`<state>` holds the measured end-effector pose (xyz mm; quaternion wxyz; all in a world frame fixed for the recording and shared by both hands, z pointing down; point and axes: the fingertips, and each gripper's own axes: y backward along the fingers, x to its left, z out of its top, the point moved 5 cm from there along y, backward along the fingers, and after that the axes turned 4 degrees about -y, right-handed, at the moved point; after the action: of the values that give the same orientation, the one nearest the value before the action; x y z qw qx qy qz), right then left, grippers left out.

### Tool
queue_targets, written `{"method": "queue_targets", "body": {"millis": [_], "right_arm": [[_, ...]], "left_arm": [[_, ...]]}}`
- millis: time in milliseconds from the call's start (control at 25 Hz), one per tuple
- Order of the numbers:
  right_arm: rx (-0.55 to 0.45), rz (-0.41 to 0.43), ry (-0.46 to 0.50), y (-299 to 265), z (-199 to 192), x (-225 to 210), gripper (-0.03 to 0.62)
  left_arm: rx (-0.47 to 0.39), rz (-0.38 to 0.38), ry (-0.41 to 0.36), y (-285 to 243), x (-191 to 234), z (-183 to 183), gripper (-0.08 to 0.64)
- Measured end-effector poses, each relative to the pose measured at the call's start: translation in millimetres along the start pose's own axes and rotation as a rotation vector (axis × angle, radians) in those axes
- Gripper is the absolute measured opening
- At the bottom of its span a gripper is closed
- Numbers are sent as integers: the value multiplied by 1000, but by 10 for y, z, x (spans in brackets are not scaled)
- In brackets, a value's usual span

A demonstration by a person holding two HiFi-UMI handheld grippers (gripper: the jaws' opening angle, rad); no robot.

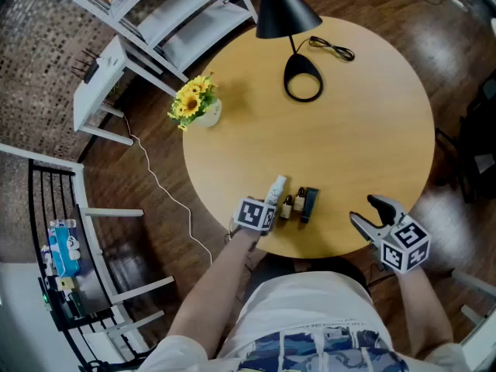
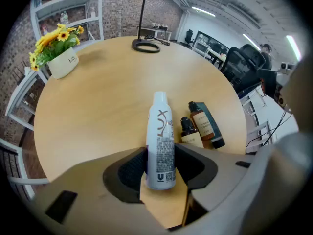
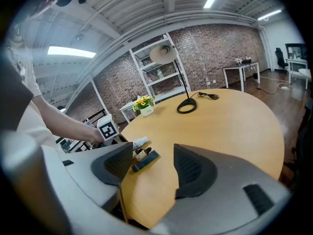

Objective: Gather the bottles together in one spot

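Observation:
A white spray bottle [image 2: 160, 141] lies on the round wooden table [image 1: 349, 130] near its front edge, and my left gripper [image 2: 160, 168] is shut on its lower end. Right beside it lie two small amber bottles [image 2: 190, 133] [image 2: 201, 124] and a dark teal tube [image 2: 218, 137], all close together. The head view shows the same cluster: white bottle [image 1: 275, 188], amber bottles [image 1: 286, 206], teal tube [image 1: 310, 204], left gripper [image 1: 268, 206]. My right gripper [image 1: 370, 211] hangs open over the table's front right edge, empty, well right of the cluster [image 3: 142, 153].
A white pot of yellow flowers [image 1: 198, 103] stands at the table's left edge. A black lamp [image 1: 285, 10] with a ring base [image 1: 302, 76] and cable [image 1: 333, 49] is at the far side. White shelving [image 1: 178, 14] and a rack [image 1: 62, 254] stand on the floor to the left.

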<state>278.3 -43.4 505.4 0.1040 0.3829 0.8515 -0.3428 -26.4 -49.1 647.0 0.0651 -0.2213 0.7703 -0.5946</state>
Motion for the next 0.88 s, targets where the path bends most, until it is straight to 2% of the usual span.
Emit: {"method": "queue_targets", "body": {"millis": [160, 320, 440, 520, 600, 720, 880], "right_arm": [[-16, 29, -1, -101, 100, 53, 288], [-38, 71, -33, -246, 211, 196, 281], [-79, 137, -75, -410, 445, 352, 253], [-108, 178, -113, -547, 616, 444, 242], [-128, 216, -193, -729, 714, 490, 241], [-127, 252, -381, -1073, 700, 427, 238], [-125, 250, -585, -1414, 588, 277, 204]], "left_arm": [[-104, 12, -7, 190, 1, 86, 184], [-272, 12, -72, 530, -116, 230, 183], [-420, -27, -145, 847, -325, 415, 184], [-497, -77, -166, 990, -448, 512, 183], [-553, -139, -165, 1089, -531, 573, 183], [-620, -222, -147, 1205, -590, 656, 181], [-647, -277, -86, 1180, -509, 702, 178]]}}
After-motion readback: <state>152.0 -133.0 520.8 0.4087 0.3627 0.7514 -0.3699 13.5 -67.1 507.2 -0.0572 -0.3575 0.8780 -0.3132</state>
